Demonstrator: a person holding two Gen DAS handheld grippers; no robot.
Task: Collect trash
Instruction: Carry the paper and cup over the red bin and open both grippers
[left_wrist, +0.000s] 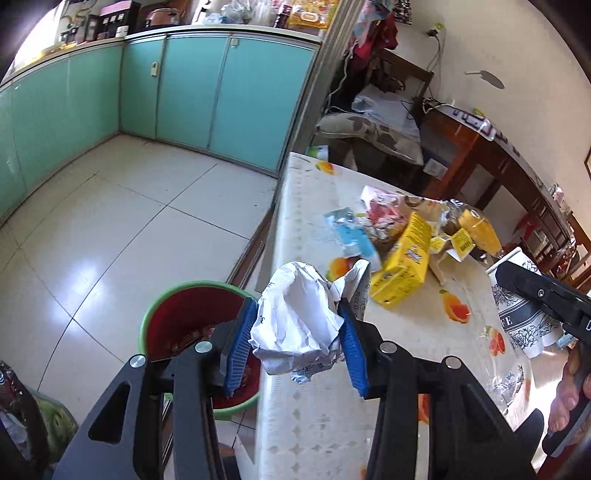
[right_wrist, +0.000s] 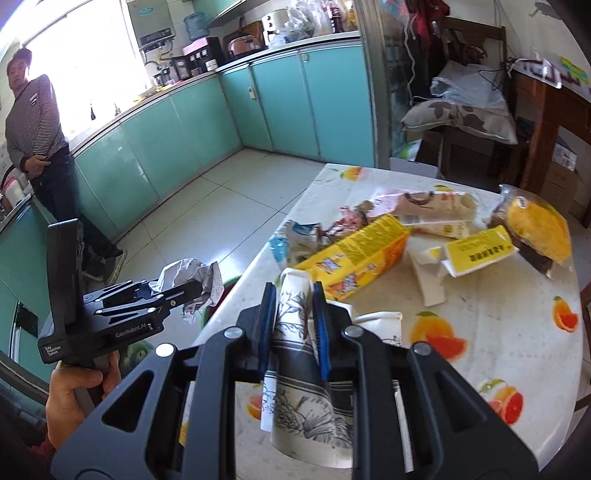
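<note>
My left gripper (left_wrist: 297, 325) is shut on a crumpled white paper ball (left_wrist: 299, 321), held at the table's left edge beside a green bin with a red inside (left_wrist: 173, 317) on the floor. The paper ball also shows in the right wrist view (right_wrist: 192, 275), held by the left gripper (right_wrist: 184, 286). My right gripper (right_wrist: 293, 306) is shut on a squashed paper cup with a black floral print (right_wrist: 295, 373), above the table (right_wrist: 498, 332). The cup also shows in the left wrist view (left_wrist: 517, 310). More trash lies on the table: a yellow carton (right_wrist: 358, 254), a blue wrapper (left_wrist: 351, 236) and a yellow bag (right_wrist: 535, 229).
Teal kitchen cabinets (left_wrist: 221, 96) line the far side of a tiled floor (left_wrist: 110, 221). A person in a striped sweater (right_wrist: 33, 122) stands at the left by the counter. A chair with a pillow (right_wrist: 461, 118) and a wooden desk (right_wrist: 546, 122) stand beyond the table.
</note>
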